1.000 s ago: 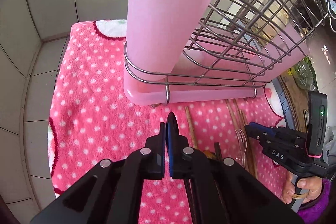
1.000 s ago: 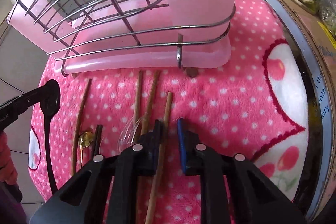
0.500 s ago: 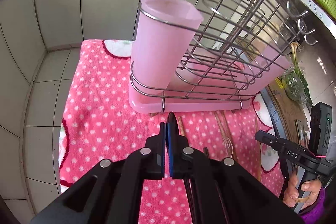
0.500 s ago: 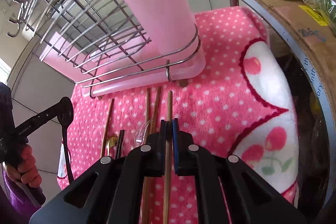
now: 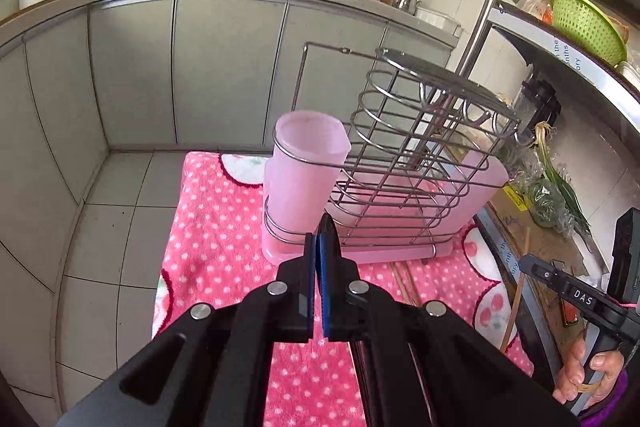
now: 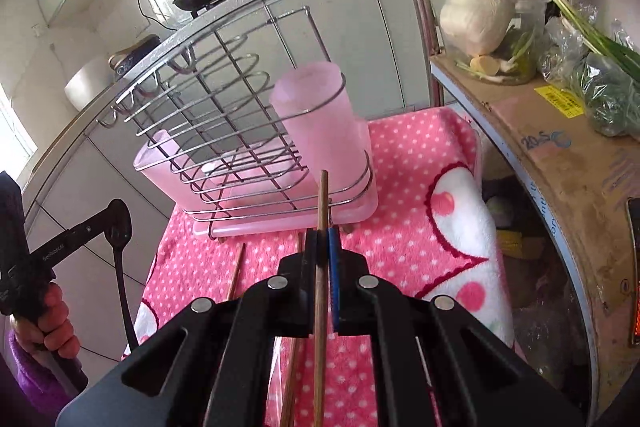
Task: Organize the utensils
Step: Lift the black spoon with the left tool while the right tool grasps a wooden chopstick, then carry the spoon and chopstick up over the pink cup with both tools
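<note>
My left gripper [image 5: 318, 243] is shut on a black spoon [image 5: 329, 229]; its bowl sticks up past the fingertips, and it also shows in the right wrist view [image 6: 118, 227]. My right gripper [image 6: 323, 239] is shut on a brown chopstick [image 6: 321, 211] and holds it lifted above the towel; the stick also shows in the left wrist view [image 5: 516, 303]. A wire rack [image 5: 404, 163] holds a pink cup [image 5: 306, 163] at one end, and the rack [image 6: 224, 131] and cup [image 6: 324, 131] show in the right wrist view. More chopsticks [image 6: 236, 271] lie on the towel.
The rack stands on a pink dotted towel [image 5: 216, 239] on a tiled floor. Grey kitchen cabinets [image 5: 224, 67] stand behind. A cardboard box [image 6: 560, 163] with vegetables sits to the right, beside a metal pole [image 6: 416, 3].
My right gripper closed on the chopstick and lifted it off the towel. Both grippers rose and pulled back from the rack; the left kept hold of the spoon.
</note>
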The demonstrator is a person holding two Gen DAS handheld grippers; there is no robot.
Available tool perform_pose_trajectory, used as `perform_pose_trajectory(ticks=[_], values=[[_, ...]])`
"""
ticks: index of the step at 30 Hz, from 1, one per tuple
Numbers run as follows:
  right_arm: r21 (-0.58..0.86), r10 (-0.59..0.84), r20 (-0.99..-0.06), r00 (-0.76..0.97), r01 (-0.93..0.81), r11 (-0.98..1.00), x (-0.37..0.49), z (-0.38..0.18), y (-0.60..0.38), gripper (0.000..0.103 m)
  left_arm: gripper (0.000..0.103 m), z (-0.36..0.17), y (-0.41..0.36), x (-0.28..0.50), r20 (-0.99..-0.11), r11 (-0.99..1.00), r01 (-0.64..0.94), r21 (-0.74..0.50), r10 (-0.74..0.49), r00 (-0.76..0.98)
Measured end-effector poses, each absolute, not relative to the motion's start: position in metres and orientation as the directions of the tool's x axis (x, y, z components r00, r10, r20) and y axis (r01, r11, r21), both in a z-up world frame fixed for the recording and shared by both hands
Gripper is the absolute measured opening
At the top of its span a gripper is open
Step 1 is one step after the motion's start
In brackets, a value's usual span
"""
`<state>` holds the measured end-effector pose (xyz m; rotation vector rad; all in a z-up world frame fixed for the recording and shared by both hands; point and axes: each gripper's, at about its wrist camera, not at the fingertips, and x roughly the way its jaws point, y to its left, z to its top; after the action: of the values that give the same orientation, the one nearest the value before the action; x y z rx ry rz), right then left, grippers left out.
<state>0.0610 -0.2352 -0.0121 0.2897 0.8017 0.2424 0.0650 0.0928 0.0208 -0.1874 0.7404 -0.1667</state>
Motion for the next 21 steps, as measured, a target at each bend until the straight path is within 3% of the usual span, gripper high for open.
perform_pose_trajectory(ticks=[21], values=[[0.258,0.275,-0.460,0.845,-0.169,0.951,0.053,0.115,-0.249,0.006,0.001,0.117,0.118,0.055,-0.463,0.980,0.030,-0.199,-0.120,0.878]])
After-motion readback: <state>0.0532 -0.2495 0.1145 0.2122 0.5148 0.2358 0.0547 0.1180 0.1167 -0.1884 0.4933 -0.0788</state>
